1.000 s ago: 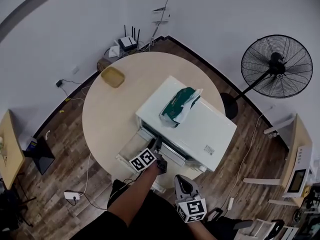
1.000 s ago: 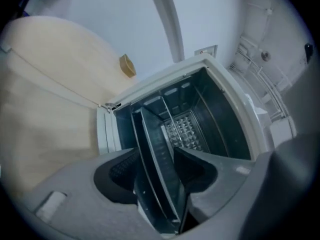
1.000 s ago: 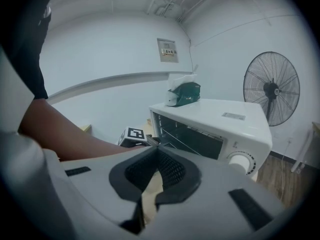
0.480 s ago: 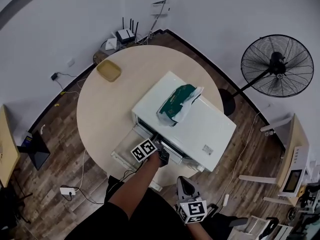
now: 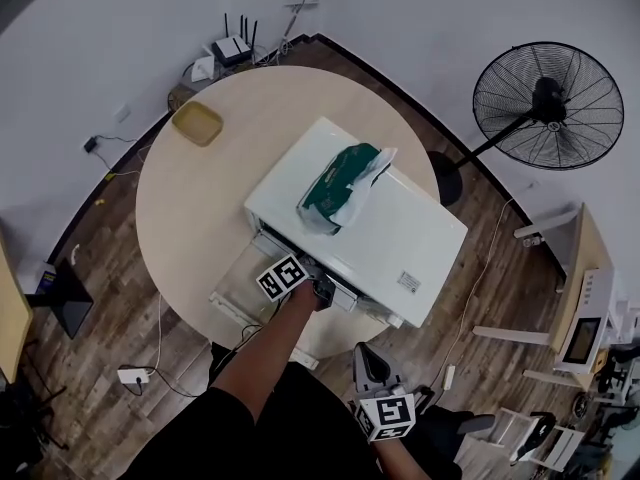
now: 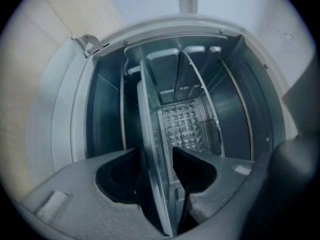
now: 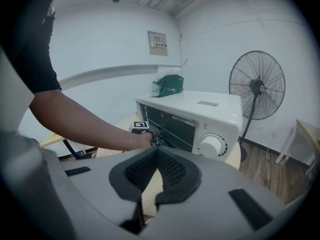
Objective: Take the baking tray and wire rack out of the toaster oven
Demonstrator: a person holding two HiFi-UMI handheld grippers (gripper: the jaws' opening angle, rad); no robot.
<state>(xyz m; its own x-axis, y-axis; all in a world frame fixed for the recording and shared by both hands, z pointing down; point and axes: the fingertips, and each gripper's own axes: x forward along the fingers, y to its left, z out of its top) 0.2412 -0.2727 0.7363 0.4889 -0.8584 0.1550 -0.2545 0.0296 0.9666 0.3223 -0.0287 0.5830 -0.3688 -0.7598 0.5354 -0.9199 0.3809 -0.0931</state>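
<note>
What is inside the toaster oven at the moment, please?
A baking tray sits between the left gripper's jaws, with the wire rack beside it. The tray covers what lies behind it.

The toaster oven (image 5: 360,233) stands on the round table (image 5: 190,198), toward the table's right side; everything else is placed from it. On its top lies a bag (image 5: 340,183). Its door (image 5: 237,288) lies open in front of it, over the table. Inside it sit the baking tray (image 6: 152,149) and the wire rack (image 6: 202,109), apart from each other. The left gripper (image 5: 322,293) is at its mouth, with the tray's front edge between the parted jaws. The right gripper (image 7: 156,156) is in front of it, past the table's rim. To its left and further back, a small dish (image 5: 197,123) rests on the table. Beyond that, a router (image 5: 232,48) sits by the wall. A fan (image 5: 540,93) stands on the floor to its right.
</note>
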